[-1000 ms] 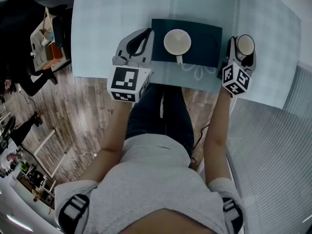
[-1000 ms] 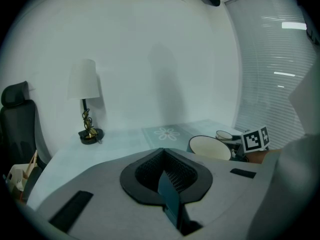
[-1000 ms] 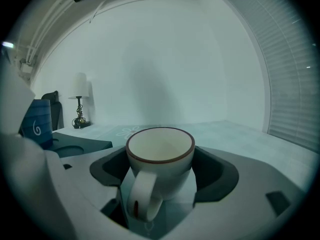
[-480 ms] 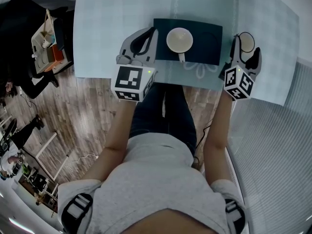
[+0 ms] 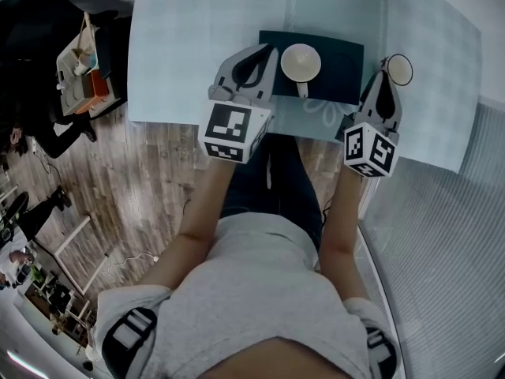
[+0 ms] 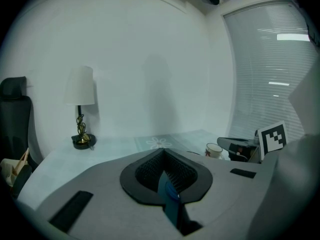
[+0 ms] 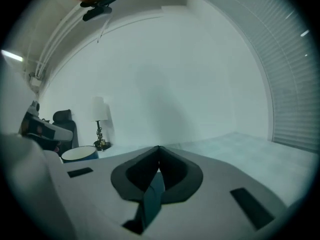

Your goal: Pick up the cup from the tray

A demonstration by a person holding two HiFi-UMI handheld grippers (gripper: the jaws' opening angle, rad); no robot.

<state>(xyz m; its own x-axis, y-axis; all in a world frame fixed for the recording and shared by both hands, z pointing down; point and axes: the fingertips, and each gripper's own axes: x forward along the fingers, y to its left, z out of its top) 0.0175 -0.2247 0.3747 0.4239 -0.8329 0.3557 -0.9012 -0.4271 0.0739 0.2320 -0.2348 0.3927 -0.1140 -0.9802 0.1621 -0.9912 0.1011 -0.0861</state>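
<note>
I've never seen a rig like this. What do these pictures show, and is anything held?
A person holds a two-jaw gripper in each hand; there is no robot. One picture comes from a camera on their head, looking down. The other two come from cameras riding on the left gripper and right gripper, looking along the jaws. On the table lies a dark tray with a cup; a second cup stands right of the tray. Both grippers are shut and empty; the right one's jaws have just closed on nothing.
</note>
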